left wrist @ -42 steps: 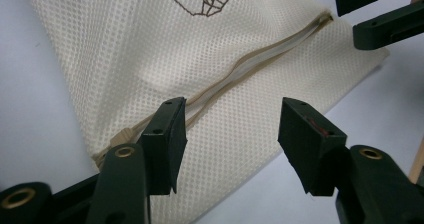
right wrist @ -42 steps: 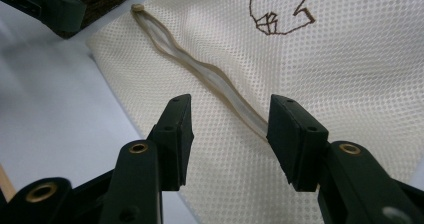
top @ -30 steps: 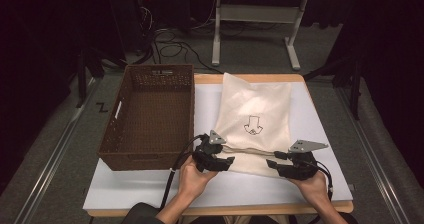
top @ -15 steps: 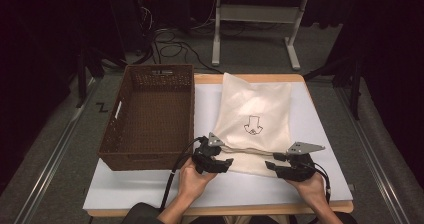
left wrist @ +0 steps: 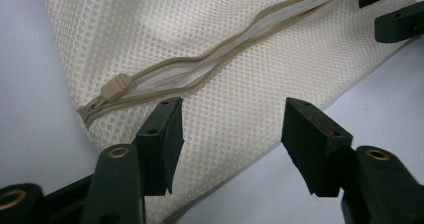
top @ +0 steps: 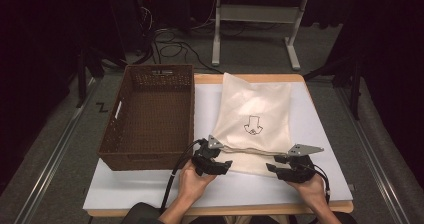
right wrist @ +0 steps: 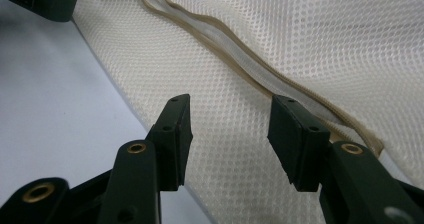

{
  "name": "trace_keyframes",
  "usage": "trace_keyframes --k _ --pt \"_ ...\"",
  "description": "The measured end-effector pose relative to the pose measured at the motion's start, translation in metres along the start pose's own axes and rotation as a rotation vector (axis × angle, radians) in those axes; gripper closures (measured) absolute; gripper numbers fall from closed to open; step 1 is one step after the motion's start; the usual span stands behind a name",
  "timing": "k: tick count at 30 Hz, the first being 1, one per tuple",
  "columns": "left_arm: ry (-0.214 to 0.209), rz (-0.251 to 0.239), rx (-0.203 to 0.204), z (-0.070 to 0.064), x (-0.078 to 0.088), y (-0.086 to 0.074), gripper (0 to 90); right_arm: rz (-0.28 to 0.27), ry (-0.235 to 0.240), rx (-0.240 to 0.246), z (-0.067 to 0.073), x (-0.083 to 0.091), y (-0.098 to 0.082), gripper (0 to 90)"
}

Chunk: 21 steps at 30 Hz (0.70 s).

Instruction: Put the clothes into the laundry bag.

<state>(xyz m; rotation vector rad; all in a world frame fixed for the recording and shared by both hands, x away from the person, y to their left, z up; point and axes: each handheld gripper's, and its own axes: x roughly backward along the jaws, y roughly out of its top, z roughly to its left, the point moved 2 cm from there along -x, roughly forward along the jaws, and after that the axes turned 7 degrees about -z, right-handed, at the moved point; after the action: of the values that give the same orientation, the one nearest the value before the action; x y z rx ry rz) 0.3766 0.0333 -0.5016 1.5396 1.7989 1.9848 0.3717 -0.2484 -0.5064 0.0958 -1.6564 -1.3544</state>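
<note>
Lying flat on the white desk (top: 150,194) is a cream mesh laundry bag (top: 256,119), roughly rectangular, its fabric dotted with tiny round holes and printed with a small dark outline drawing. A tan zipper (left wrist: 210,64) is running in a wavy line near the bag's edge closest to the person, ending in a small blocky beige slider (left wrist: 116,86). The left tongs (top: 222,165) are hovering over the bag's near left corner, black angular jaws standing apart with mesh beneath them, pinching nothing. The right tongs (top: 274,168) are poised at the bag's near right corner, jaws spread wide and empty. Left of the bag, a dark brown woven wicker basket (top: 148,156), rectangular and deep, is sitting just beside it.
</note>
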Motion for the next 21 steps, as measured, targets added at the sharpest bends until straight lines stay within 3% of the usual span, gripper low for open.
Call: trace_keyframes --k 10,18,21 --pt "0.013 -0.023 0.015 0.006 0.004 -0.004 41.7 0.005 -0.009 -0.004 0.001 -0.001 -0.005 51.8" --pt "0.016 -0.008 0.006 0.003 0.000 -0.007 41.0 0.014 -0.014 0.001 0.003 -0.001 -0.010 51.4" --pt "-0.002 -0.002 0.028 0.002 0.000 -0.008 40.7 0.010 -0.006 -0.003 0.004 -0.001 -0.011 51.1"
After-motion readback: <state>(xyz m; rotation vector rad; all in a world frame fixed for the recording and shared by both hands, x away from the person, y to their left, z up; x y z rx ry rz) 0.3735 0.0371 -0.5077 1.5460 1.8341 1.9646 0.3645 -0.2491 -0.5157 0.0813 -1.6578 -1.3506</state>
